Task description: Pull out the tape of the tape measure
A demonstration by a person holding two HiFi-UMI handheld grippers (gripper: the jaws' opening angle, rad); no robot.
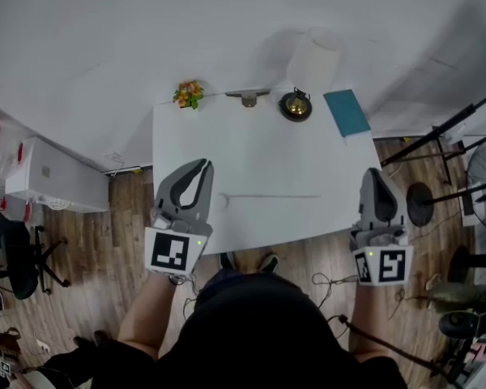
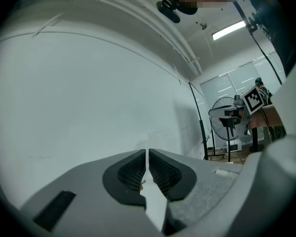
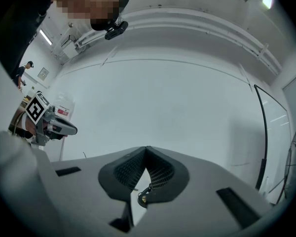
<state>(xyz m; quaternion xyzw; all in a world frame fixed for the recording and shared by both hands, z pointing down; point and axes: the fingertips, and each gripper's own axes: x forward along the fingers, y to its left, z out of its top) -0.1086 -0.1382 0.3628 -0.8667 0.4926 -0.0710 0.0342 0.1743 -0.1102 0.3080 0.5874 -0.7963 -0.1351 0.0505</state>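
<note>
Left gripper [image 1: 202,167] level, closed, right gripper [image 1: 373,173] likewise

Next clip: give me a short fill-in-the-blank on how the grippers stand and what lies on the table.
The left gripper and right gripper both have their jaws ___, holding nothing.
The teal book lies at the far ___ corner of the white table.
The pot of orange flowers stands at its far ___ corner.
Missing words: shut; right; left.

Small whitish tape measure [image 1: 221,202] on white table [image 1: 251,144], thin tape [image 1: 275,196] stretched flat rightward
</note>
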